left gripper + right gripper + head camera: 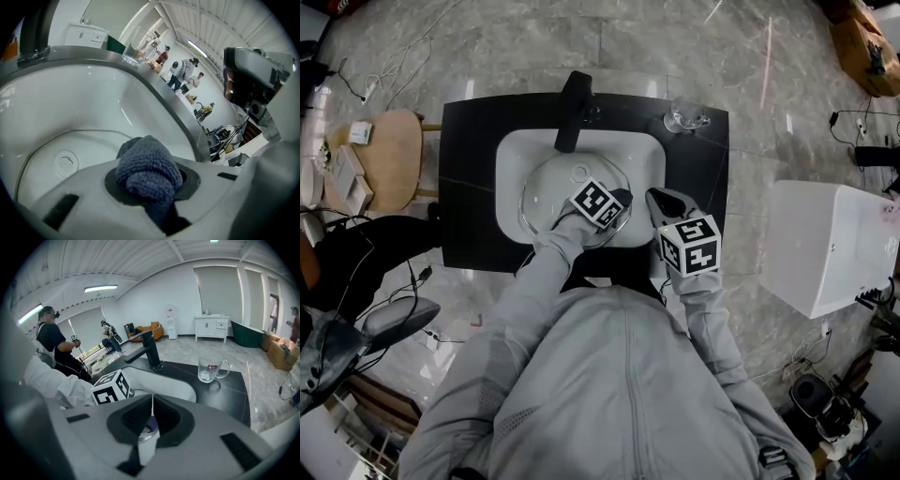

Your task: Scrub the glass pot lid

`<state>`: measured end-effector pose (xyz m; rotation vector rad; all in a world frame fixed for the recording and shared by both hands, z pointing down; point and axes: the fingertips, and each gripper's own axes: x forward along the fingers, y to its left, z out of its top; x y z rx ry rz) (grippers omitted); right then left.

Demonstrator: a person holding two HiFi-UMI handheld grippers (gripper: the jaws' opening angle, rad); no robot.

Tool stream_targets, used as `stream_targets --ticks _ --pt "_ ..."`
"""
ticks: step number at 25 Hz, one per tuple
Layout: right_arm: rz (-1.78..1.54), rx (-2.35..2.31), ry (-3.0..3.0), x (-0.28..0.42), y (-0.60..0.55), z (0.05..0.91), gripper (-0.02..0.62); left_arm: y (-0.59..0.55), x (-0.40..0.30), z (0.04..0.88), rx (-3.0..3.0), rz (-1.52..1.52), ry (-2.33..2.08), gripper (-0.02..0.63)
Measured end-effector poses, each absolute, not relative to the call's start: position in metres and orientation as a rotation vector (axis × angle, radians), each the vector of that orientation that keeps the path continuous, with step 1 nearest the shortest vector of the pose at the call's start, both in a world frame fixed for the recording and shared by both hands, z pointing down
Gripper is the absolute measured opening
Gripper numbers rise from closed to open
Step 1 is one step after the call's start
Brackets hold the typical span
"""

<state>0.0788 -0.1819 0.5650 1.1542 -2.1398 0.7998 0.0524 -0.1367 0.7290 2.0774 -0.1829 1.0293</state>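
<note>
While my left claw (151, 190) is clamped on the cloth (147, 164) over the lid (546, 192) in the sink (511, 150), and my right claw (151, 420) pinches what looks like its rim, I fear hard scrubbing could slip the glass free.

1. 2 grippers: left gripper (621, 199), right gripper (658, 200).
2. 1 glass pot lid (546, 202), 1 blue cloth (147, 171).
3. 1 sink (511, 157), 1 black tap (572, 108), 1 glass mug (684, 119).
4. Plus folks (180, 70) way in the back: three, I think, they're pretty tiny.
</note>
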Motion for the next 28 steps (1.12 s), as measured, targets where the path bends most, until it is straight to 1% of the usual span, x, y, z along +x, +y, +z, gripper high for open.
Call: stream_targets --ticks 7,13,18,28 --pt "0.794 1.153 -2.152 0.054 -0.181 0.560 0.031 -0.111 0.033 0.720 2.033 1.046 -0.011 0.083" --pt "0.782 1.168 -2.157 0.032 -0.177 0.557 0.031 -0.103 -0.032 0.727 2.025 1.235 0.065 0.083" --pt "0.776 1.196 -2.151 0.017 -0.171 0.556 0.031 -0.107 -0.083 0.734 1.997 1.316 0.056 0.083" --pt "0.829 1.290 -2.117 -0.023 -0.153 0.559 0.031 -0.131 -0.154 0.734 2.054 1.563 0.074 0.083"
